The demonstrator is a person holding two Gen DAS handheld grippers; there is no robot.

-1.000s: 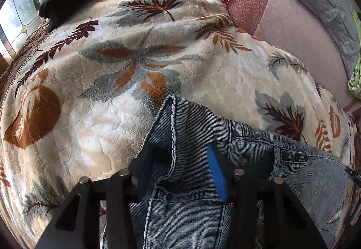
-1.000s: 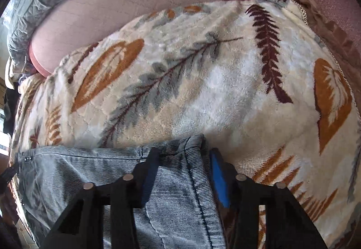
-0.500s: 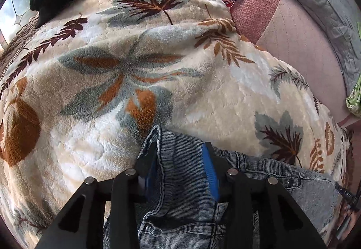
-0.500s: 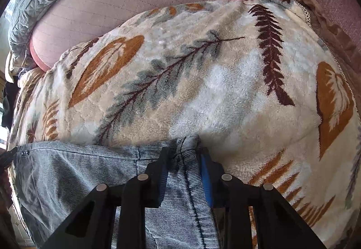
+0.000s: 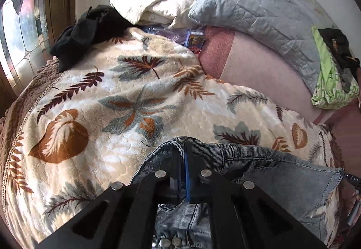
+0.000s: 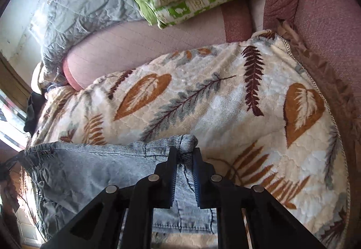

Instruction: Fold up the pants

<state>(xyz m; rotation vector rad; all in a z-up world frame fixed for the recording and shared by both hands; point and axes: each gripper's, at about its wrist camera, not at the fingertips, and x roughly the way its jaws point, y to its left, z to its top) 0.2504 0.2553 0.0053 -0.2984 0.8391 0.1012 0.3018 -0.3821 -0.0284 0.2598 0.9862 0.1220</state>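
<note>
While the jeans hang over the leaf-print blanket, the left gripper is clamped tight on one corner of their top edge. The right gripper pinches the other corner, its jaws closing on bunched denim.

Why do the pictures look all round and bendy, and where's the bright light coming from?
Left wrist view: the fisheye lens bulges the cream leaf-print fleece blanket and blacks out the corners; daylight glares through the patterned glass window. Right wrist view: same bulge; glare whitens the pale grey quilted cover, and the blue denim pants pinched up by the gripper stay sharp.
</note>
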